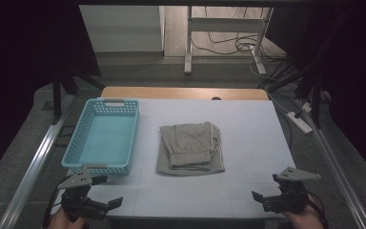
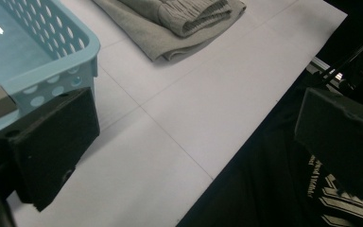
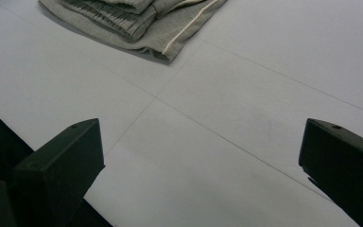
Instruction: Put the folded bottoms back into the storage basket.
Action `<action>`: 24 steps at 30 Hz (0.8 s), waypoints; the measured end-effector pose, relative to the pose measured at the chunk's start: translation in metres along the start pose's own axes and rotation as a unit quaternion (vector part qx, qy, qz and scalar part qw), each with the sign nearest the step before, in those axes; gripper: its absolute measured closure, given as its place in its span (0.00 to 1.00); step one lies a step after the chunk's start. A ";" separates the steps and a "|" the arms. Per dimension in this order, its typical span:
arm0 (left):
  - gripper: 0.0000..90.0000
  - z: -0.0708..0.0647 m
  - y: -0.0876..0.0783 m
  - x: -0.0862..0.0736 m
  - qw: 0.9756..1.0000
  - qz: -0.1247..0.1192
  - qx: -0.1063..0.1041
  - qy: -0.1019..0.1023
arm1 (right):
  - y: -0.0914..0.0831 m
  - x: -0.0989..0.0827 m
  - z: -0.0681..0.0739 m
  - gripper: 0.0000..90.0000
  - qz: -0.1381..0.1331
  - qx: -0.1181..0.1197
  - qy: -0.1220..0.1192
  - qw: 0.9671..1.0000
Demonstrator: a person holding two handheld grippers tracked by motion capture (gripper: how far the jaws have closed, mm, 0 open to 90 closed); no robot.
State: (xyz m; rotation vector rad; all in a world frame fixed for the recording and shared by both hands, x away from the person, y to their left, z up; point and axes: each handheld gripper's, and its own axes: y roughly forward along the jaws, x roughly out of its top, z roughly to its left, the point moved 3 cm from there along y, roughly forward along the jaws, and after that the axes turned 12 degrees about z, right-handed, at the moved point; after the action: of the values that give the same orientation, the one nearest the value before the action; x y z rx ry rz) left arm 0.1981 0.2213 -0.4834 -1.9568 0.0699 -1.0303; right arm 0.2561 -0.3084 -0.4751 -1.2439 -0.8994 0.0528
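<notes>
Folded grey fabric garment with ribbed cuffs and a pale stripe (image 1: 189, 149) lies flat near the middle of the white table surface (image 1: 248, 191), just to the right of a light-blue perforated plastic basket (image 1: 103, 136) and apart from it. The basket stands at the table's left side, its interior bare. In the high view, 2 hand-held grippers sit at the near edge: the left gripper (image 1: 106, 191) just in front of the basket's near wall, the right gripper (image 1: 266, 187) at the near right corner, well apart from the garment. Each carries a grey three-cornered plate on top.

In the left gripper view, the left gripper (image 2: 194, 142) has its 2 black jaws spread wide with nothing between them; one jaw lies beside the basket's corner (image 2: 52, 66), and the garment (image 2: 179, 23) shows beyond.

In the right gripper view, the right gripper (image 3: 198, 165) likewise has its jaws wide apart over bare table, with the garment (image 3: 132, 23) farther ahead.
</notes>
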 end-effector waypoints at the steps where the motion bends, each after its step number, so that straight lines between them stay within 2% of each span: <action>1: 0.00 0.000 0.000 0.001 1.000 0.000 0.002 0.001 | 0.000 0.000 0.000 0.01 0.000 0.000 0.000 1.000; 10: 0.00 -0.004 0.007 0.008 1.000 0.006 0.001 0.010 | 0.000 0.000 0.000 0.01 -0.001 -0.002 0.001 1.000; 16: 0.00 -0.003 0.008 0.014 1.000 -0.004 -0.007 -0.003 | 0.000 0.000 0.000 0.01 -0.002 -0.004 0.000 1.000; 19: 0.00 -0.003 0.011 0.017 1.000 0.005 0.005 -0.002 | -0.001 0.000 0.000 0.01 -0.004 -0.004 -0.001 1.000; 22: 0.00 -0.002 0.016 0.020 1.000 0.005 -0.003 -0.005 | -0.001 0.000 0.000 0.01 -0.004 -0.004 -0.001 1.000; 24: 0.00 -0.002 0.018 0.022 1.000 0.009 -0.001 -0.005 | -0.001 0.000 0.000 0.01 -0.004 -0.003 0.000 1.000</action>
State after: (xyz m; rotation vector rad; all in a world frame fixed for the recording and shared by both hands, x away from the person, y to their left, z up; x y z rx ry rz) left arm 0.2171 0.2003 -0.4824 -1.9600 0.0826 -1.0101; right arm 0.2554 -0.3086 -0.4748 -1.2468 -0.9059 0.0441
